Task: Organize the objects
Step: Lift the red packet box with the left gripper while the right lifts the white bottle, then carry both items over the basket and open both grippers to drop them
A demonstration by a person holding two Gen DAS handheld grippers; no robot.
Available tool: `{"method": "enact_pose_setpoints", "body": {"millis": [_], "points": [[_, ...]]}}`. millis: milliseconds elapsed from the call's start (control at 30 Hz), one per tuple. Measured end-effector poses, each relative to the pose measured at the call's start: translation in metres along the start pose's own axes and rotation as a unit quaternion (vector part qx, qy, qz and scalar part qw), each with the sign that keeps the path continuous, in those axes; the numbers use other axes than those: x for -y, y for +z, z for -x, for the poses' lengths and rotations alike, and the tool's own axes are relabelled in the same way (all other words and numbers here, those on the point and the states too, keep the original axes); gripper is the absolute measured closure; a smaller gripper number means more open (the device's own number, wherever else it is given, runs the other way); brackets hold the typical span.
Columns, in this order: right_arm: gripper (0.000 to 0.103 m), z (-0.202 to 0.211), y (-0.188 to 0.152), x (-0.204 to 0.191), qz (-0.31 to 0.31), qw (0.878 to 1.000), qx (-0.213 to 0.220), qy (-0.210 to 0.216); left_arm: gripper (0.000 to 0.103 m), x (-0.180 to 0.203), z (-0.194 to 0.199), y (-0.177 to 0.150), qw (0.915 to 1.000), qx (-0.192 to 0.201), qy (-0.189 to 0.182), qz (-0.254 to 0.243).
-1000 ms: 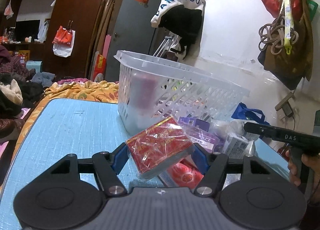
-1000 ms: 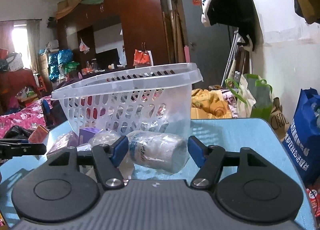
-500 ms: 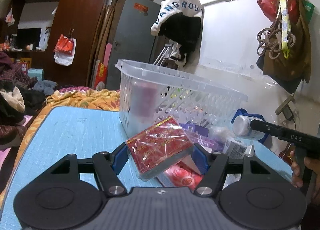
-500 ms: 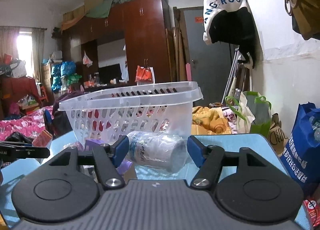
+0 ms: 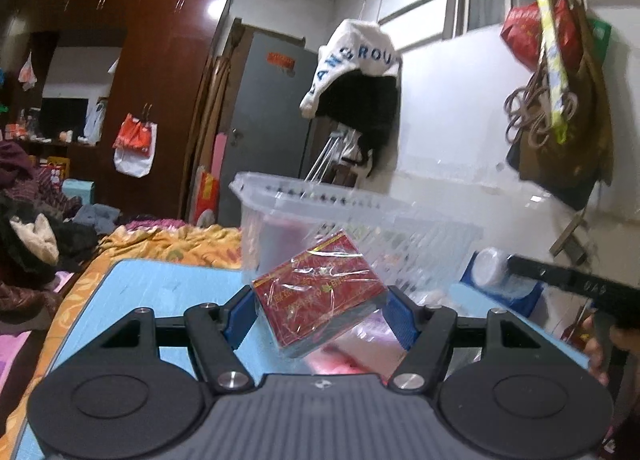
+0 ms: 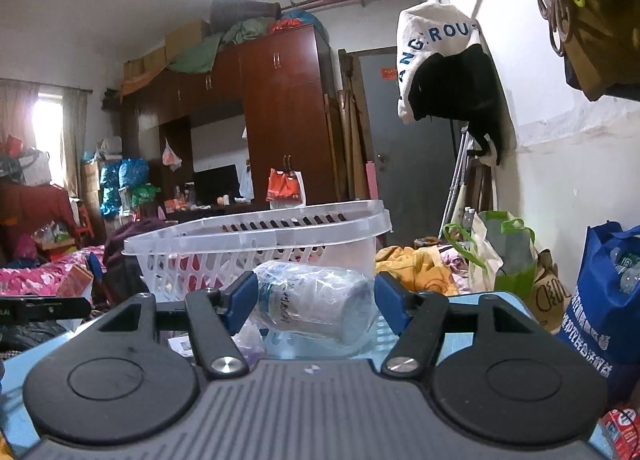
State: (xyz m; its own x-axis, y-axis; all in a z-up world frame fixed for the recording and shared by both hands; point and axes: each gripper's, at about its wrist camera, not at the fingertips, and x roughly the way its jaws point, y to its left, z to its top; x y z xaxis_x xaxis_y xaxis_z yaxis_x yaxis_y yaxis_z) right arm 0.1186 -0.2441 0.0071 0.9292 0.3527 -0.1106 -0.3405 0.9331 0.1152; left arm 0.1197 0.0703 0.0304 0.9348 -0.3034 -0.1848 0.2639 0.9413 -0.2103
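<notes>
My left gripper (image 5: 318, 314) is shut on a red box wrapped in clear film (image 5: 318, 298), held tilted above the blue table (image 5: 156, 288), just in front of the clear plastic basket (image 5: 360, 215). My right gripper (image 6: 316, 302) is shut on a clear plastic bottle with a white label (image 6: 316, 302), lying crosswise between the blue pads, near the same basket (image 6: 256, 240). The right gripper's black body (image 5: 576, 288) and the bottle's end (image 5: 490, 270) show at the right of the left wrist view. The left gripper's body (image 6: 44, 308) shows at the left edge of the right wrist view.
Loose packets (image 5: 352, 352) lie on the table below the red box. A purple packet (image 6: 250, 340) and papers lie under the bottle. Bags (image 6: 600, 300) stand beyond the table's right edge. A hat (image 5: 356, 71) and bags hang on the wall. Cluttered bedding lies to the left.
Both grippers have tipped upward with their loads: the basket and table sit lower in both views. The bottle in the right gripper now shows at the right of the left wrist view.
</notes>
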Motion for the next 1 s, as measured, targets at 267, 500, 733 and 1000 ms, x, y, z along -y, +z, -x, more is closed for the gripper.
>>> {"method": "enact_pose_setpoints", "body": {"millis": [267, 500, 733, 1000], "points": [[0.036, 0.006, 0.026, -0.010, 0.009, 1.000, 0.013, 0.021, 0.032, 0.024, 0.000, 0.038, 0.9988, 0.038, -0.012, -0.028], [0.036, -0.044, 0.079, -0.050, 0.112, 0.992, 0.046, -0.019, 0.032, 0.045, -0.063, 0.104, 0.9986, 0.007, 0.023, -0.048], [0.017, -0.106, 0.083, -0.043, 0.123, 0.992, 0.022, -0.013, 0.009, 0.046, -0.134, 0.120, 0.9955, -0.049, 0.049, -0.064], [0.000, -0.045, 0.059, -0.028, 0.059, 0.998, 0.004, 0.014, 0.007, 0.044, -0.068, 0.088, 0.9976, -0.022, 0.019, -0.063]]}}
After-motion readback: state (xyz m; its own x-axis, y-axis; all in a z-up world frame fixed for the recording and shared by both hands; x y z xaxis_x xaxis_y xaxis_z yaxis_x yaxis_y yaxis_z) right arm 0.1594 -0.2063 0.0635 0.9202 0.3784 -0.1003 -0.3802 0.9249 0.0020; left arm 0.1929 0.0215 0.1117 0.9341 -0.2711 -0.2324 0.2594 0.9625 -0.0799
